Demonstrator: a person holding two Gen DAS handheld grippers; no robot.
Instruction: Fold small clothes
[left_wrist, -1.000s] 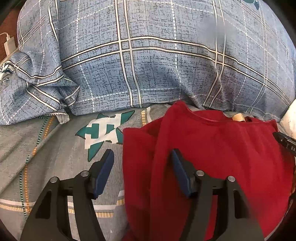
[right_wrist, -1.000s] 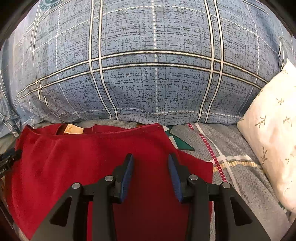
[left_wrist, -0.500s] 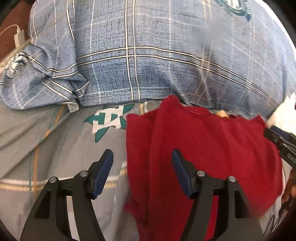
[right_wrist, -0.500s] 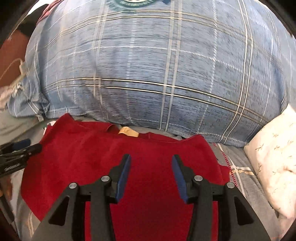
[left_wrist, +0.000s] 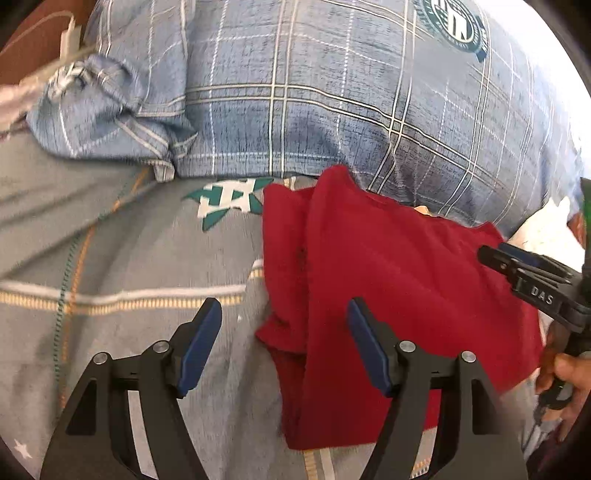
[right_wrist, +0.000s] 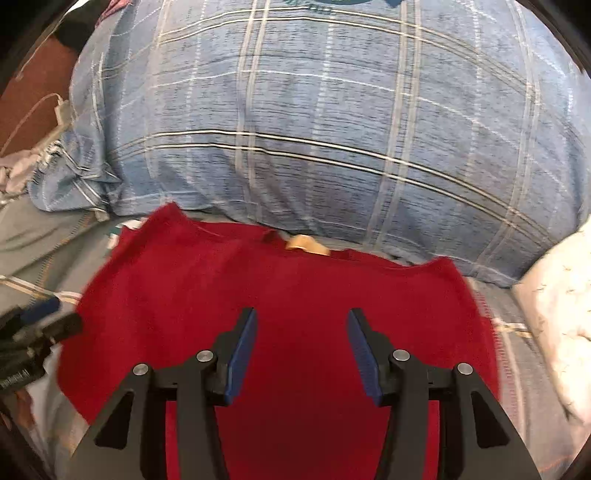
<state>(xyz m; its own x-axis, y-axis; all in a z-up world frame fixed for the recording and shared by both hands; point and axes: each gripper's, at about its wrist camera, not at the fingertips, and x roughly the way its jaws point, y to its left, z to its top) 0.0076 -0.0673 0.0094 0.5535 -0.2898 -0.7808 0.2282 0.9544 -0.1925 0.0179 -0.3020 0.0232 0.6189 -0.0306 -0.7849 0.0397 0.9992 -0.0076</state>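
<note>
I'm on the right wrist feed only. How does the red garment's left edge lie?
Observer: The red garment has its left side folded over, a sleeve layer doubled along that edge.
Operator: Where's the left gripper?
Observer: The left gripper straddles that edge, jaws opening, pads touching nothing.
Operator: Anything on the pillow's top?
Observer: The blue plaid pillow carries a round green crest, shown whole here.

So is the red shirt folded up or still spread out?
Partly folded. The red shirt has its left side flapped over in a long crease, while the rest lies flat on the bed.
</note>
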